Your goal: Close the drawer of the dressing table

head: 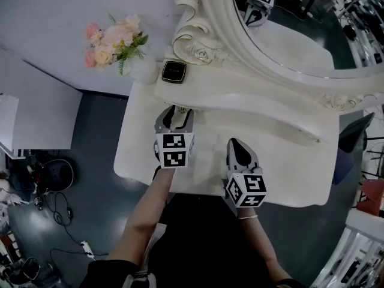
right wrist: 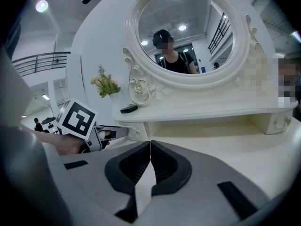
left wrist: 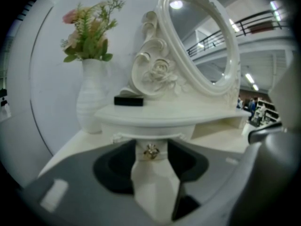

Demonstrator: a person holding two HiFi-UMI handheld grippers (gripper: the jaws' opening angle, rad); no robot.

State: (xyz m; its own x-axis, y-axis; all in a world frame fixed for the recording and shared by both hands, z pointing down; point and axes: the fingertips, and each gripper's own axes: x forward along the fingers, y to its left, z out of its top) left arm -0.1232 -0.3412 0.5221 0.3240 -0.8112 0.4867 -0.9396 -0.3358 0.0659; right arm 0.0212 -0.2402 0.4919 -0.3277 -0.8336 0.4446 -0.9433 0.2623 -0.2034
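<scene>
The white dressing table (head: 144, 143) carries a raised shelf (head: 252, 98) and an oval mirror (head: 294, 23). Under the shelf's left end is a small drawer (left wrist: 150, 155) with a gold knob (left wrist: 150, 150). Its front looks about level with the trim below the shelf. My left gripper (head: 177, 110) points straight at it, open. In the left gripper view the knob shows in the gap of the left gripper (left wrist: 151, 145). Whether the tips touch the drawer front I cannot tell. My right gripper (head: 237, 144) rests shut over the tabletop further right. The right gripper (right wrist: 150, 143) holds nothing.
A white vase of pink flowers (head: 117, 44) stands at the table's back left, and a black box (head: 174, 71) lies on the shelf beside it. Another small drawer (right wrist: 282, 121) sits at the shelf's right end. Cables (head: 60, 209) lie on the dark floor to the left.
</scene>
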